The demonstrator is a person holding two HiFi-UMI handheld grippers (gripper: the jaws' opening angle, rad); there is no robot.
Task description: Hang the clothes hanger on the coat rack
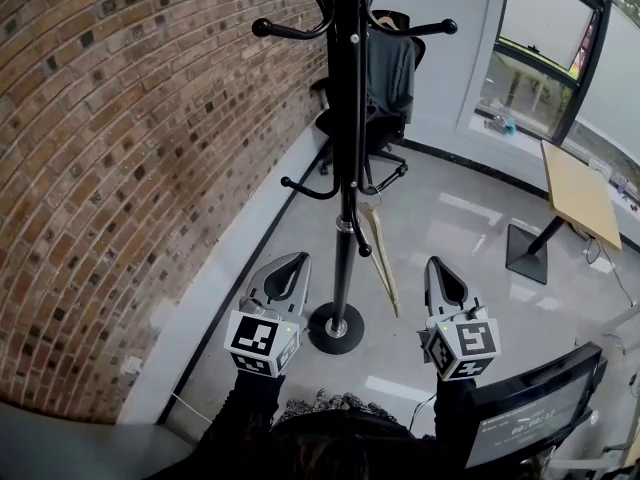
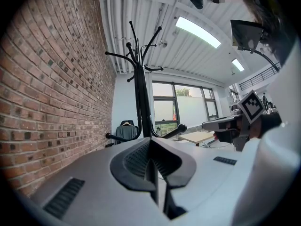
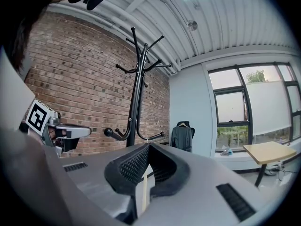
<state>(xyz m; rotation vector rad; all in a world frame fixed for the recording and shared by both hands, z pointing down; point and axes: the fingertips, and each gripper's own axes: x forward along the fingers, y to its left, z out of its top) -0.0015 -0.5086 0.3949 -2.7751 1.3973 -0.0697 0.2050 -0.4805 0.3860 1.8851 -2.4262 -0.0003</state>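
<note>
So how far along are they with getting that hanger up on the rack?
It looks done. The wooden clothes hanger hangs from a low hook of the coat rack, apart from both tools. Nothing is in hand: the left hand-held gripper and the right hand-held gripper each have their jaws together and empty, low near the rack's base. Nothing seems left except perhaps to step back.

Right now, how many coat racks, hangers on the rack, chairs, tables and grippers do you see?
Coat rack: 1
Wooden hanger on the rack: 1
Office chair: 1
Table: 1
Grippers: 2, left gripper and right gripper
Total: 6
</note>
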